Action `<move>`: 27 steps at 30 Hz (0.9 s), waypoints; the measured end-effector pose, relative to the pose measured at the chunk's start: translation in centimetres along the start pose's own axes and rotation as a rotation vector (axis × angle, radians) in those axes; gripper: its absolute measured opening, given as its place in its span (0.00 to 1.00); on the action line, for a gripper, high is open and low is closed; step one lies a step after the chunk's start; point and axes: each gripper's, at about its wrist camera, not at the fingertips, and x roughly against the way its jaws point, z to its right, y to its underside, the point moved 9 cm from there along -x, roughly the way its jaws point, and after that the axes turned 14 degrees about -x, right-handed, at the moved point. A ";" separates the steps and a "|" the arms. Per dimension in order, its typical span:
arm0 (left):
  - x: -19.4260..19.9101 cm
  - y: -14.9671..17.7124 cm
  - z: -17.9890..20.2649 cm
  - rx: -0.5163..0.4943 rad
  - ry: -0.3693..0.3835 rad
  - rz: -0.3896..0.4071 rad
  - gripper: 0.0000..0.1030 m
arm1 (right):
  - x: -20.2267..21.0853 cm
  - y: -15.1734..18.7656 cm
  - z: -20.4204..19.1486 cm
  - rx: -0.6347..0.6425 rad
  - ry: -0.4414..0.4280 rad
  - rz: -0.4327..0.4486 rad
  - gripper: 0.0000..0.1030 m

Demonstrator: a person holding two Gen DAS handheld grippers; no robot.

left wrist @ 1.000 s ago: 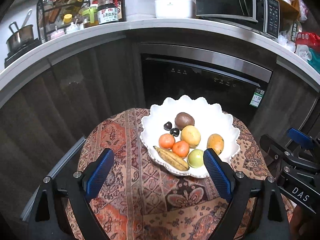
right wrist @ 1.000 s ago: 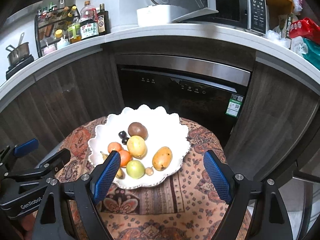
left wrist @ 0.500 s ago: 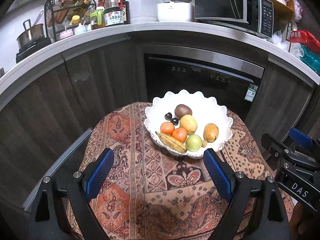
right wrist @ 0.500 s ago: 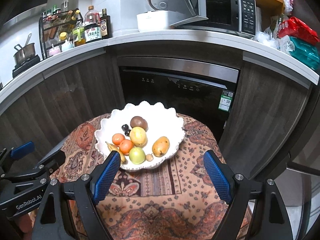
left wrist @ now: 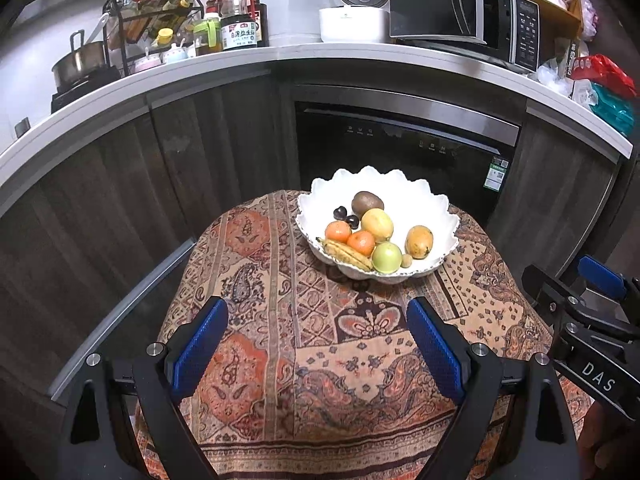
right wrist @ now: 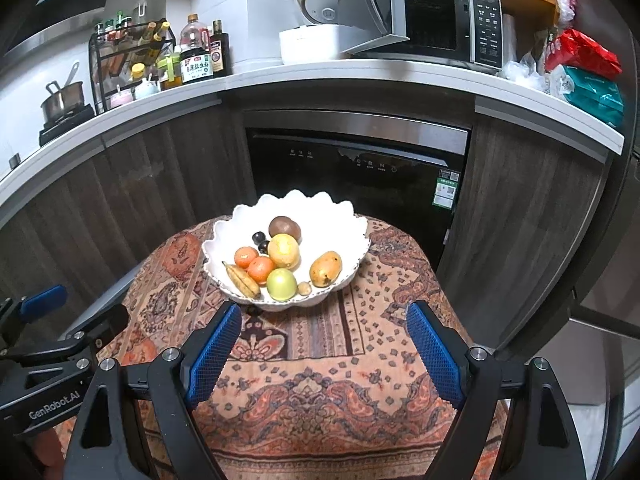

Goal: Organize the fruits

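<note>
Ahead of both grippers, well beyond their fingertips, a white scalloped bowl [left wrist: 440, 216] is sitting on the patterned cloth [left wrist: 280, 280], holding the fruit. Its banana [right wrist: 242, 280] is lying flat, long axis running diagonally, stem end pointing away and leftward. Left gripper [left wrist: 318, 344] and right gripper [right wrist: 324, 350] are hovering spread wide, gripping nothing.

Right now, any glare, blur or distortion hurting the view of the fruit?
Left wrist view: sharp, strong fisheye bending the countertop; fruit in the white bowl evenly lit. Right wrist view: same curvature, mild glare on the microwave door, dark corners.
</note>
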 end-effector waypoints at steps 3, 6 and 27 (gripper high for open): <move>0.7 0.7 0.1 0.013 -0.002 0.002 0.89 | 0.7 0.5 0.1 0.006 0.000 0.011 0.83; 1.2 1.3 0.5 0.012 -0.006 0.008 0.89 | 1.1 1.0 0.4 0.001 0.000 0.017 0.83; 2.7 4.8 0.7 0.036 -0.044 0.043 0.92 | 2.5 4.4 1.6 0.009 0.001 0.056 0.83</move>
